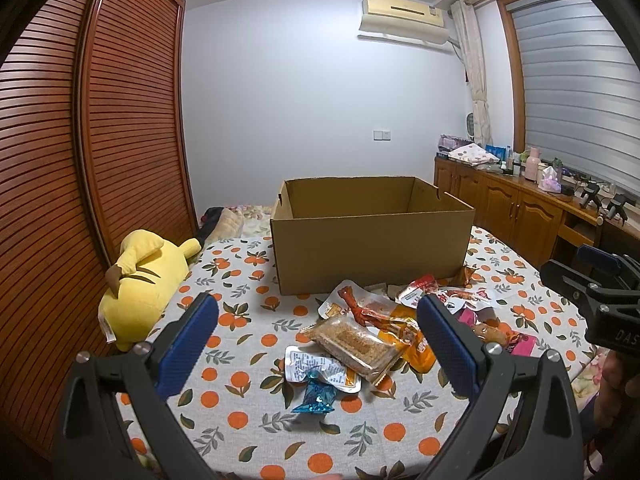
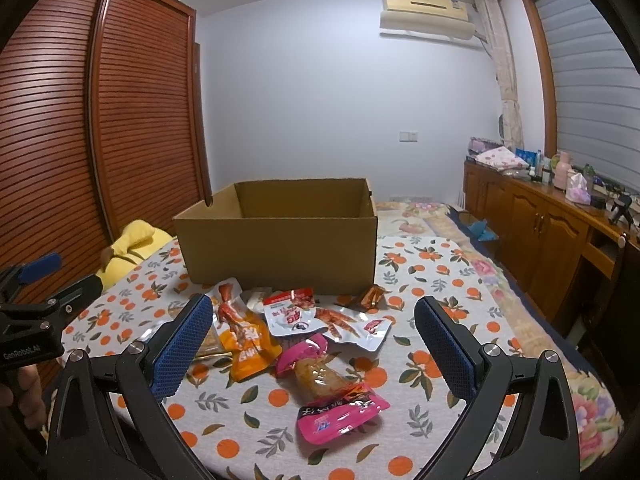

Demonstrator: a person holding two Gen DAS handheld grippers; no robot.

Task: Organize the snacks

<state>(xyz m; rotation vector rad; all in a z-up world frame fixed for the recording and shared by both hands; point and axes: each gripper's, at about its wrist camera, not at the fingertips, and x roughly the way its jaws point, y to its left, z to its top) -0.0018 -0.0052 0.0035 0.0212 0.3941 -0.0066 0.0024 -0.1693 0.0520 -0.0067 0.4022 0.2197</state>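
An open brown cardboard box (image 1: pixel 372 248) stands on the orange-print tablecloth; it also shows in the right wrist view (image 2: pixel 280 252). Several snack packets lie in a pile in front of it. In the left wrist view I see a clear-wrapped crumb cake (image 1: pixel 352 344), a blue foil candy (image 1: pixel 316 394) and a white packet (image 1: pixel 320 368). In the right wrist view I see a pink packet (image 2: pixel 332 396), an orange packet (image 2: pixel 248 344) and a white-red packet (image 2: pixel 292 312). My left gripper (image 1: pixel 316 336) is open above the cake. My right gripper (image 2: pixel 312 336) is open above the pink packet.
A yellow plush toy (image 1: pixel 136 284) lies at the table's left edge beside a slatted wooden wardrobe (image 1: pixel 80 160). A wooden cabinet (image 2: pixel 540 224) with clutter runs along the right wall. A bed with floral bedding (image 2: pixel 432 216) lies behind the table.
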